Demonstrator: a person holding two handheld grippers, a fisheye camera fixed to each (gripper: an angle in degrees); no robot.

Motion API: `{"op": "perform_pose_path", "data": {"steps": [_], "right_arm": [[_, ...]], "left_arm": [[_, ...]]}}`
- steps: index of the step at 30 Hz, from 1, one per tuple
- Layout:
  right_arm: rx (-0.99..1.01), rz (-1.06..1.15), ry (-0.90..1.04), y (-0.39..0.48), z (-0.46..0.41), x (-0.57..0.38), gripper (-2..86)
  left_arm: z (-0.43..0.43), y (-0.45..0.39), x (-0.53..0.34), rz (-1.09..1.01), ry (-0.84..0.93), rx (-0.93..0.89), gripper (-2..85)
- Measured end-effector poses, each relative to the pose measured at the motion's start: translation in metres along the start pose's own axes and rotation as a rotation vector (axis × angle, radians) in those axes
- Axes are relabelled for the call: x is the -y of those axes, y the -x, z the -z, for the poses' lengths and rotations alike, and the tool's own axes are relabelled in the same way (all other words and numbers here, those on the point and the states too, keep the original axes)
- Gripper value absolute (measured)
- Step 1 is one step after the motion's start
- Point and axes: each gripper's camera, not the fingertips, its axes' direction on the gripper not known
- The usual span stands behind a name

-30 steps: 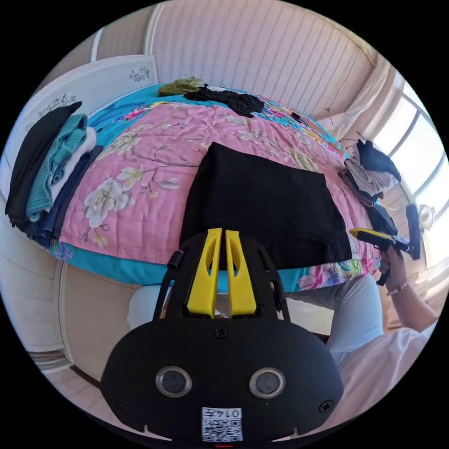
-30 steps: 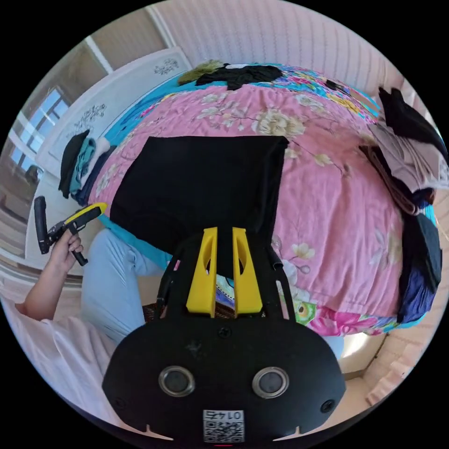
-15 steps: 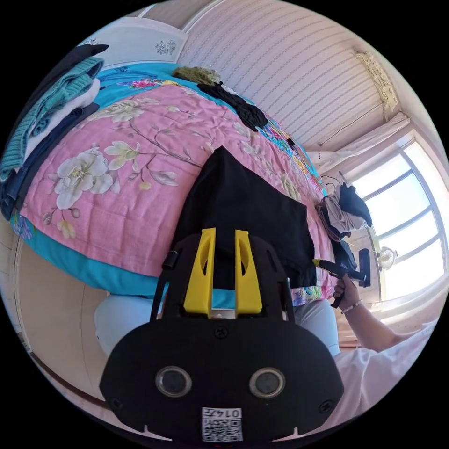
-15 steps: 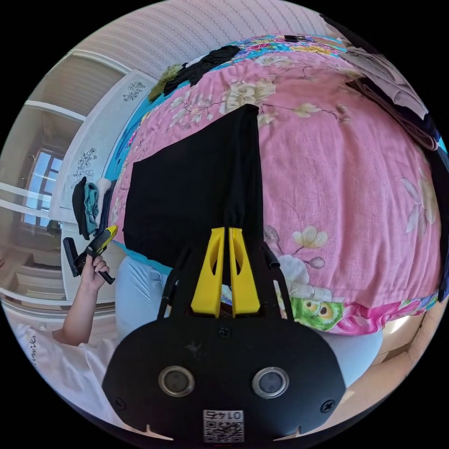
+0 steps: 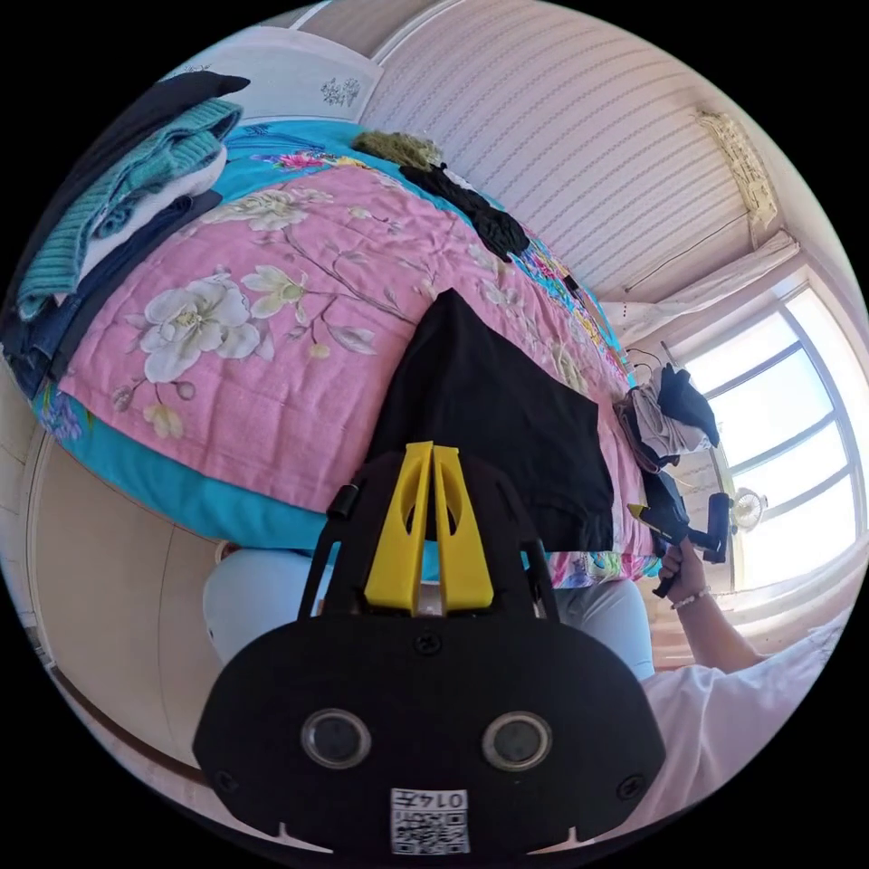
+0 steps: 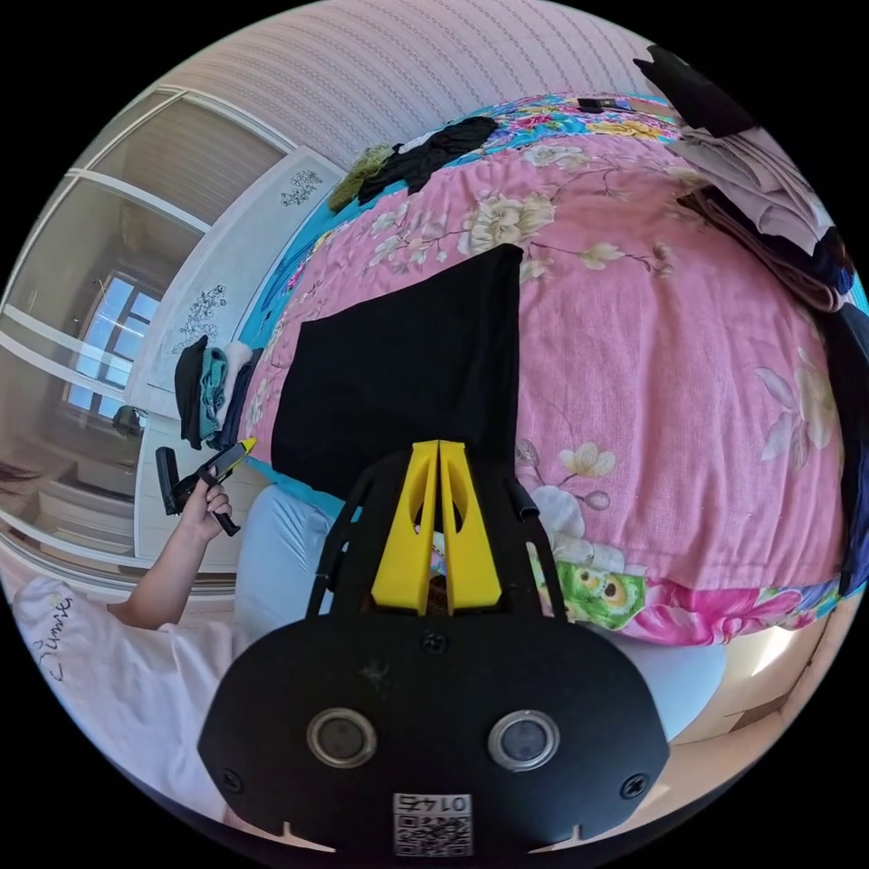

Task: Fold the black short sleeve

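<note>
Tongs [image 5: 432, 448] now closed, pink floral bedspread [image 5: 272, 362]

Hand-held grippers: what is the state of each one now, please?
Left hand-held gripper: closed; grip on the folded black cloth shirt cannot be told.
Right hand-held gripper: closed; same doubt.

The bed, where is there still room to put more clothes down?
Bare pink quilt lies between the black short sleeve and the heap of clothes at one edge, and between it and the folded stack at the other. The far end is crowded with dark clothes.
</note>
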Motion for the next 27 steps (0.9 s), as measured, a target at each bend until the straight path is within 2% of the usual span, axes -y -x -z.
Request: {"op": "perform_pose_path", "data": {"steps": [3,6,8,12,15,21,27], "right_arm": [[0.006,-0.023,-0.020,-0.005,-0.004,0.000,0.8],[-0.053,-0.064,-0.068,-0.008,-0.006,0.000,3.6],[-0.041,-0.099,-0.064,-0.012,-0.017,0.002,6.6],[-0.051,-0.127,-0.030,-0.012,-0.037,0.007,6.7],[-0.075,-0.097,0.022,-0.009,-0.051,0.010,2.6],[-0.014,-0.039,-0.047,-0.003,-0.041,0.005,0.1],[-0.003,-0.035,-0.039,0.000,-0.053,0.005,-0.2]], "left_arm": [[-0.015,-0.004,0.008,-0.018,0.022,0.021,6.2],[-0.042,-0.001,0.013,0.000,0.113,-0.010,7.8],[-0.056,-0.001,0.014,-0.002,0.148,-0.006,6.2],[-0.062,0.001,0.012,0.013,0.140,0.020,-0.2],[-0.057,0.009,0.010,0.035,0.126,-0.015,-0.8],[-0.038,0.019,0.008,0.052,0.086,-0.081,-1.0],[-0.052,0.012,-0.003,-0.033,0.097,-0.008,-1.0]]}}
